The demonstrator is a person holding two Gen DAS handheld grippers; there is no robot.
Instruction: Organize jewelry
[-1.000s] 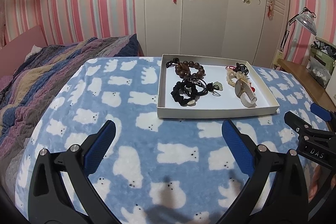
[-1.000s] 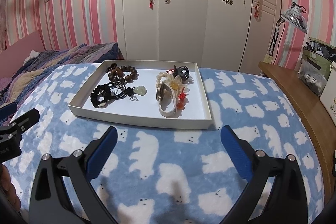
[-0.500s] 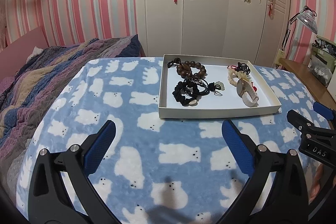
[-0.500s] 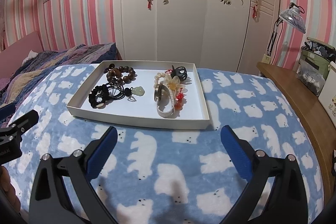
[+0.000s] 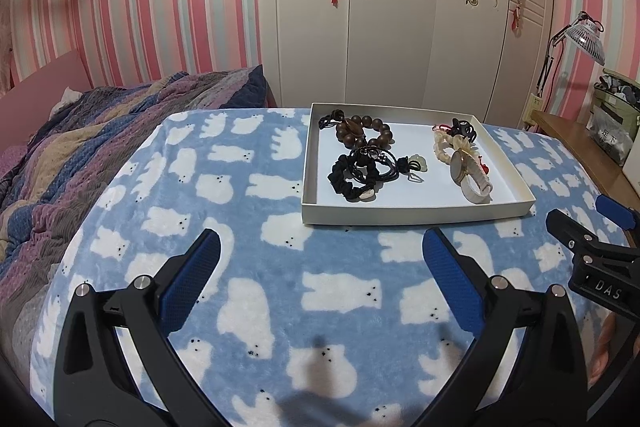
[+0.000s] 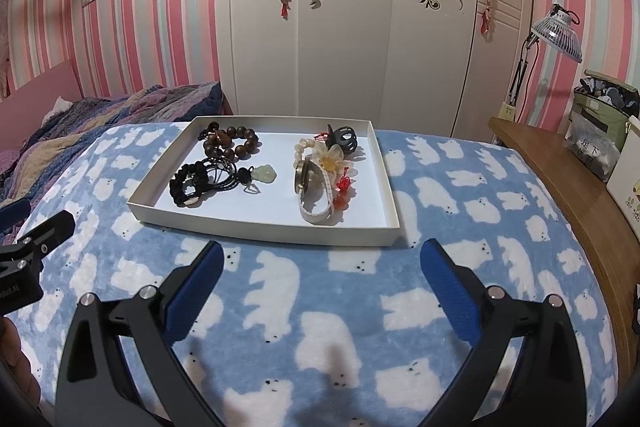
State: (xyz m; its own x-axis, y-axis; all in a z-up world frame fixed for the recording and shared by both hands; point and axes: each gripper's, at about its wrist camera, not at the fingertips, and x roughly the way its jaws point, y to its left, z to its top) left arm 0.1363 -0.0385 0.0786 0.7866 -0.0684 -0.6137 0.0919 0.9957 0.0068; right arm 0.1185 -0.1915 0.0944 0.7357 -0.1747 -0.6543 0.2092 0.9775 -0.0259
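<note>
A shallow white tray [image 5: 416, 213] [image 6: 264, 223] lies on the blue bear-print blanket. Inside it are a brown wooden bead bracelet [image 5: 362, 133] [image 6: 230, 143], a black scrunchie tangled with black cords [image 5: 358, 173] [image 6: 196, 181], a pale green jade pendant [image 6: 264, 174], a watch with a cream strap [image 5: 468, 179] [image 6: 314, 195], a cream bead bracelet [image 5: 442, 147] and a black claw clip [image 6: 344, 139]. My left gripper [image 5: 320, 247] and my right gripper [image 6: 318, 249] both hover open over the blanket, short of the tray's near wall, holding nothing.
A striped quilt [image 5: 92, 131] is bunched at the left. At the right run a wooden desk edge [image 6: 560, 179], a lamp [image 6: 558, 31] and bags [image 6: 600, 131]. A white wardrobe [image 6: 344, 27] stands behind. The right gripper's body [image 5: 592, 259] shows in the left view.
Both grippers have drawn slightly back and up from the tray, so it sits a little farther away. Nothing in the tray has moved.
</note>
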